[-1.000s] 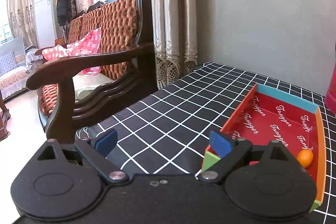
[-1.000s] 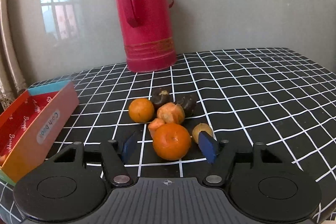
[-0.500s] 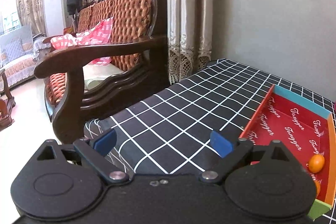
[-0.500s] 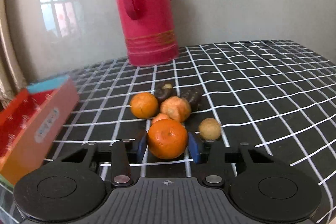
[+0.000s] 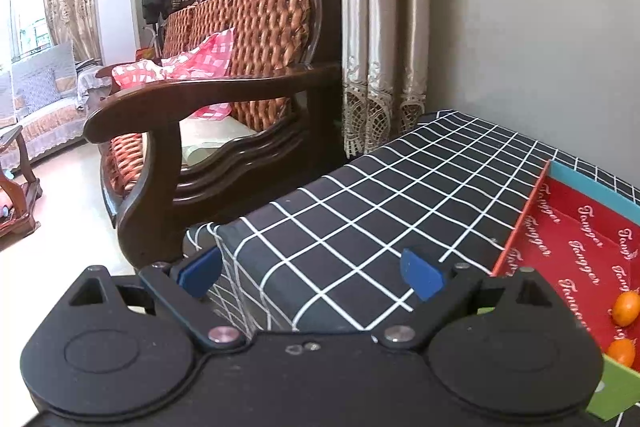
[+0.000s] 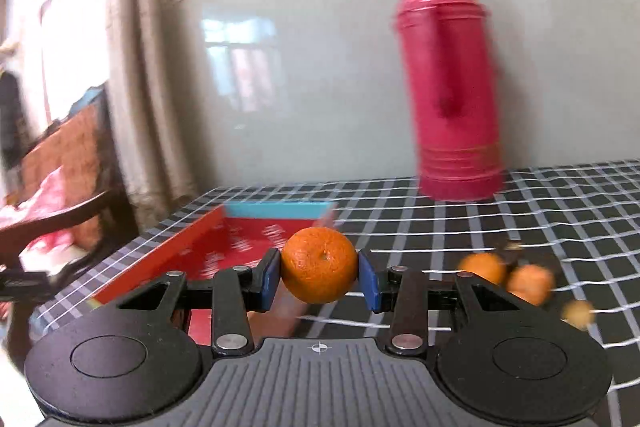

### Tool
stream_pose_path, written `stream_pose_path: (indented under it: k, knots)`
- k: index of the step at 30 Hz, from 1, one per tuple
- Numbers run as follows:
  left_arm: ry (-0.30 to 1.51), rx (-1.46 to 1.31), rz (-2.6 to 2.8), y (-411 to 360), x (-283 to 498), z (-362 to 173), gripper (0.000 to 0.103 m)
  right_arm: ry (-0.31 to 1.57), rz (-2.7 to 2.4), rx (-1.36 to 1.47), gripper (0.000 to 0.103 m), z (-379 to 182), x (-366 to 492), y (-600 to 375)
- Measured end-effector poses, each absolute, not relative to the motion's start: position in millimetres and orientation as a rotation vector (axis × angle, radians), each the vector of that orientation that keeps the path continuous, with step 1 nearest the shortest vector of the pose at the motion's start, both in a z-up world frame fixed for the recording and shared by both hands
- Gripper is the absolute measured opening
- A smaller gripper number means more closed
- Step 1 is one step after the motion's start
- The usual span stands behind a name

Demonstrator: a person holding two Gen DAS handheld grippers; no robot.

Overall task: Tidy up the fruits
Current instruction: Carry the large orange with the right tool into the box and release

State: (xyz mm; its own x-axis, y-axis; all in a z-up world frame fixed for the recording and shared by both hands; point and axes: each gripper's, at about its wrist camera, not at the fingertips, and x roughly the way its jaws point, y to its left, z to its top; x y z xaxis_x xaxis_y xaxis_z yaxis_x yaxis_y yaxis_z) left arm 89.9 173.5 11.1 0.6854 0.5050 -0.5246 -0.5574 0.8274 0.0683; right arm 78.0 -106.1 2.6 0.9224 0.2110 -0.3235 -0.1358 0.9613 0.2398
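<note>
- The right gripper (image 6: 319, 279) was clamped on an orange (image 6: 319, 270), one blue pad on each flank, at the widest part of the fruit. This hold likely kept the round fruit from rolling out during transport.
- The orange was clear of the worktop (image 6: 520, 227), carried level in front of the gripper.
- The box (image 6: 224, 251) lay just beyond and left of the right gripper, its open top facing up to receive fruit; it appeared to be the destination.
- The remaining fruits (image 6: 508, 275) sat in a cluster on the worktop, right of the right gripper.
- The left gripper (image 5: 312, 273) was spread wide with nothing between its pads, held over the worktop edge, probably to stay out of the way.
- Two small fruits (image 5: 626, 305) already lay in the box, right of the left gripper.
- A flask (image 6: 452, 83) stood well beyond the right gripper, apart from the box.
</note>
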Motion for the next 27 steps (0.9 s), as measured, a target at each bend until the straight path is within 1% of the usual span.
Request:
stream_pose_path:
  k: [9, 12, 13, 15, 16, 20, 27]
  knots:
    - [0.561, -0.114, 0.635, 195, 84, 11, 0.09, 0.387, 0.339, 0.113, 0.042, -3, 85, -42]
    - [0.558, -0.119, 0.642, 199, 83, 11, 0.09, 0.424, 0.369, 0.079, 0.043, -11, 93, -30]
    - [0.558, -0.122, 0.644, 199, 83, 11, 0.09, 0.438, 0.378, 0.071, 0.047, -13, 95, -27]
    - [0.561, -0.128, 0.643, 199, 84, 11, 0.09, 0.423, 0.373, 0.073, 0.085, -15, 94, -25]
    - [0.564, -0.132, 0.644, 199, 85, 11, 0.09, 0.392, 0.369, 0.083, 0.094, -13, 90, -28]
    - [0.564, -0.121, 0.633, 193, 86, 11, 0.09, 0.306, 0.301, 0.085, 0.102, -2, 74, -41]
    - [0.542, -0.082, 0.584, 169, 88, 14, 0.09, 0.299, 0.053, 0.093, 0.103, 6, 72, -80]
